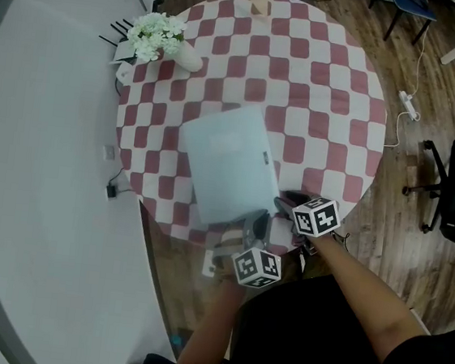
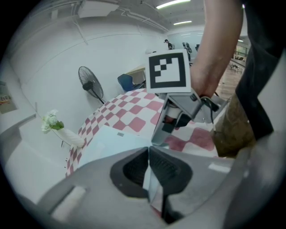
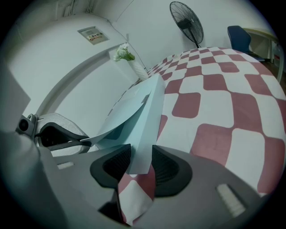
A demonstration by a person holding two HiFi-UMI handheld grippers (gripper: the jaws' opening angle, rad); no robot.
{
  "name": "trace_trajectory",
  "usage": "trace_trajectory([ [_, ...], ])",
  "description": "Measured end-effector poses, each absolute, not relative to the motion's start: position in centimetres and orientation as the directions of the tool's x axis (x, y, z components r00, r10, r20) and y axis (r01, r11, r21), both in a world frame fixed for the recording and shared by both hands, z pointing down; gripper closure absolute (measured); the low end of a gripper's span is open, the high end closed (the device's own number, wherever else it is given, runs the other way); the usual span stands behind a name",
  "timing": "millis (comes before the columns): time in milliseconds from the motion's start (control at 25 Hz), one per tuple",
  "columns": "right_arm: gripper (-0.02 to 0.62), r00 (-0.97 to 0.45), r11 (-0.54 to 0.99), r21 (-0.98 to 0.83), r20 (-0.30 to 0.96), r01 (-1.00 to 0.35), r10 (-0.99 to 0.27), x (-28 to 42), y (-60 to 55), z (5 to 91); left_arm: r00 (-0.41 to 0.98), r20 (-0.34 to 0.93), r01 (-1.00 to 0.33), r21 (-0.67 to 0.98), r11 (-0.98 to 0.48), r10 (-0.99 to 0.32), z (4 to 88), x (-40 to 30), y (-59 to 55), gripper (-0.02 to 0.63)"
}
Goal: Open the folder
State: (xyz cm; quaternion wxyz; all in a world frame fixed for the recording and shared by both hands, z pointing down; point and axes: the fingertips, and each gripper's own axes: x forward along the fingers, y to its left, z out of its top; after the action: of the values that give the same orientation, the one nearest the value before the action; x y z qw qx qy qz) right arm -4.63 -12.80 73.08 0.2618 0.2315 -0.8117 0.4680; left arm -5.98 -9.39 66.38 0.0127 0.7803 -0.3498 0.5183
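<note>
Pale blue plastic folder (image 1: 228, 165) lies on the red-and-white checked tablecloth (image 1: 321, 74), toward the near side of the round table, with its near corner at the two grippers. Left gripper (image 2: 148, 150) is clenched on the thin edge of the top cover. The right gripper view shows that cover bowed up off the bottom cover, with the gap open only at the near corner. Right gripper (image 3: 140, 154) looks clamped on the bottom cover's corner, with a fold of cloth caught in the same bite.

Step in hand, as judged: peel the top cover back.
- Left should swing the cover up and over in an arc about the folder's hinge edge. A straight pull up would likely lift the whole folder.
- Right should hold the bottom cover low.
- Left's bite is a sliver of slick sheet and will probably slip if yanked, so go slow.
- Watch the trapped cloth: any lift by right would drag it, and could disturb the white flowers in their vase (image 1: 158, 37) at the far left.
</note>
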Motion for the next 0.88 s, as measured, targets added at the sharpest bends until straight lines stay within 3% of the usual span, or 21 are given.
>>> trace_trajectory([
  [600, 0.446, -0.698, 0.45, -0.58, 0.7, -0.679, -0.151, -4.9, -12.6, 72.4, 0.223, 0.672, -0.718, -0.376, -0.585, -0.706, 58.8, -9.9, -9.2, 0.597],
  [880, 0.461, -0.641, 0.507, -0.497, 0.753, -0.704, -0.151, -5.4, -12.0, 71.9, 0.19, 0.562, -0.9, -0.228, -0.372, -0.805, 54.4, -15.2, -8.1, 0.6],
])
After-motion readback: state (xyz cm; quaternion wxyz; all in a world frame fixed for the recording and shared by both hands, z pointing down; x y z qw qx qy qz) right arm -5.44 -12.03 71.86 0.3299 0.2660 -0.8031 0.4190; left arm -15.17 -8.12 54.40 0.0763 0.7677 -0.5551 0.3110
